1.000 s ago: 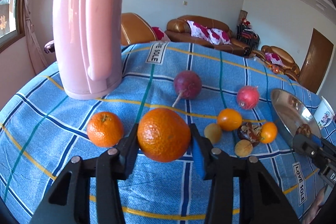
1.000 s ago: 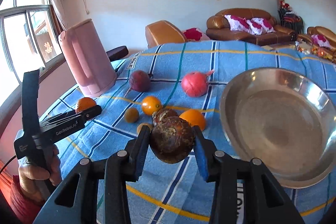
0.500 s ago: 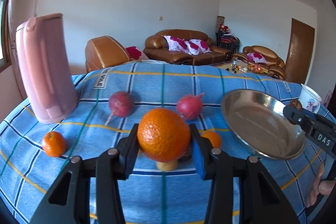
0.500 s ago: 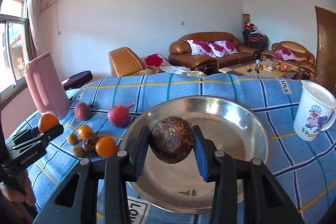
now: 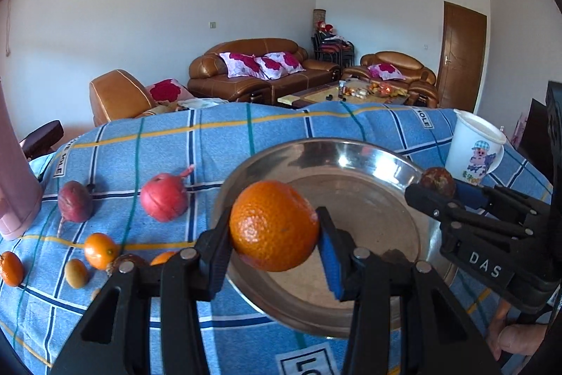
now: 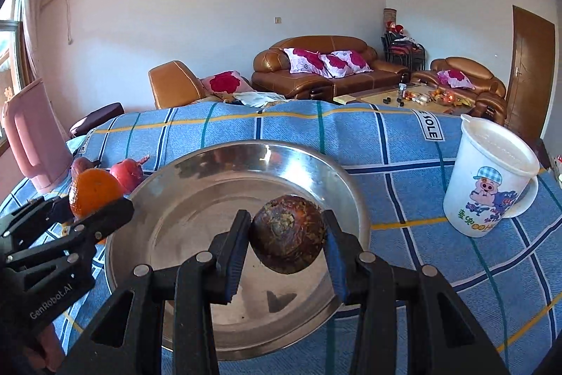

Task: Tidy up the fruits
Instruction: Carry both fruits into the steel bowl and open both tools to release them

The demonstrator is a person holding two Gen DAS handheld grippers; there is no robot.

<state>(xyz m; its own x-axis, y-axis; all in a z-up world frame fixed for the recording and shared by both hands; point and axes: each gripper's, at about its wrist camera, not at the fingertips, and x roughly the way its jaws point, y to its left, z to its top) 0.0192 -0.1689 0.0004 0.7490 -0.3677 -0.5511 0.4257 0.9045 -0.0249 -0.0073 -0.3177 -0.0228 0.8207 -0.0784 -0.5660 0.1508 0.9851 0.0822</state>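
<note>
Two fruits are in transit at once, both over the steel bowl [image 6: 196,199] on the blue checked desk [image 6: 404,143]. Left tongs [image 5: 274,227] are clamped on a large orange [image 5: 274,225]; right tongs [image 6: 286,234] are clamped on a dark, rough-skinned round fruit [image 6: 288,232]. Judgement: the step in hand is the release into the bowl. To do it well, each fruit should be lowered close to the bowl's floor before the jaws part, since both are round and the polished metal will likely let them roll or bounce toward the rim. The two tongs sit close across the bowl, so releasing one at a time and withdrawing along separate sides should avoid a knock. The white cartoon mug [image 6: 491,185] stands near the bowl's right edge and needs clearance. Remaining on the cloth to the left: a pink-red fruit [image 5: 163,197], a purple fruit [image 5: 74,201], small oranges [image 5: 100,250] and a small yellowish fruit [image 5: 76,273]. Hard to make out: how high either fruit hangs above the bowl floor; the near rim, covered by the tongs' bodies; a brownish fruit half hidden behind the left jaw; the pink jug [image 6: 35,143], cut off in the left view.
</note>
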